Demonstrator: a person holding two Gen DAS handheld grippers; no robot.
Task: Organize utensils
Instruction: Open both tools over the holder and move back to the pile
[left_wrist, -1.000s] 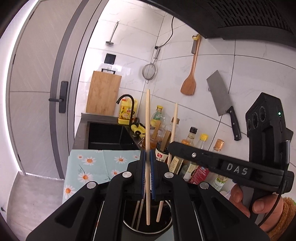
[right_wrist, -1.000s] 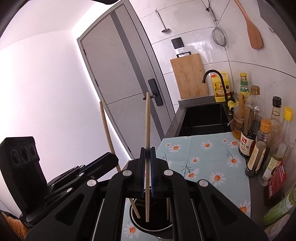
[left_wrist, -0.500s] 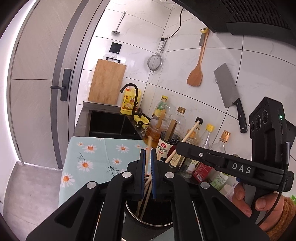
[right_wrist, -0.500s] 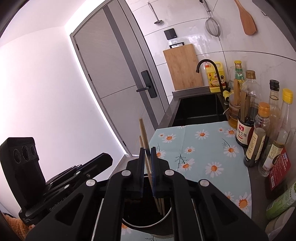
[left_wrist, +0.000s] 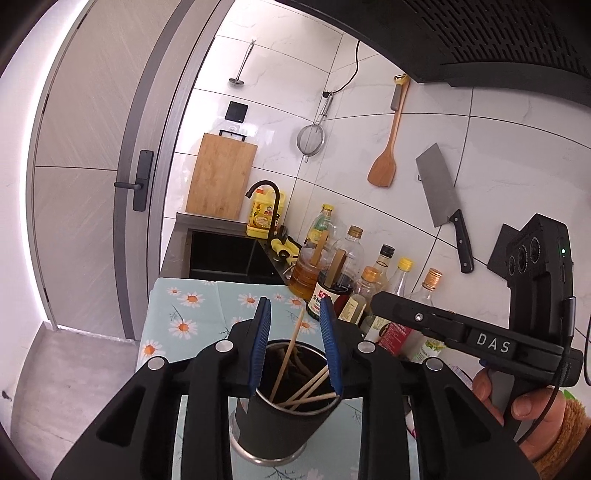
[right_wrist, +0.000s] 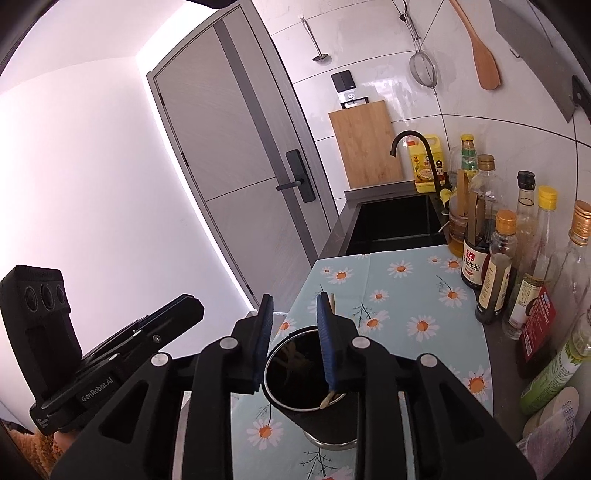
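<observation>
Left wrist: left gripper (left_wrist: 295, 347) tilted down over holder (left_wrist: 280, 413), opening, empty

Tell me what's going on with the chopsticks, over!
Left hand-held gripper and right hand-held gripper: jaws opening, nothing between the pads. Chopsticks in the black holder, leaning on the rim. Nothing in the way.
</observation>
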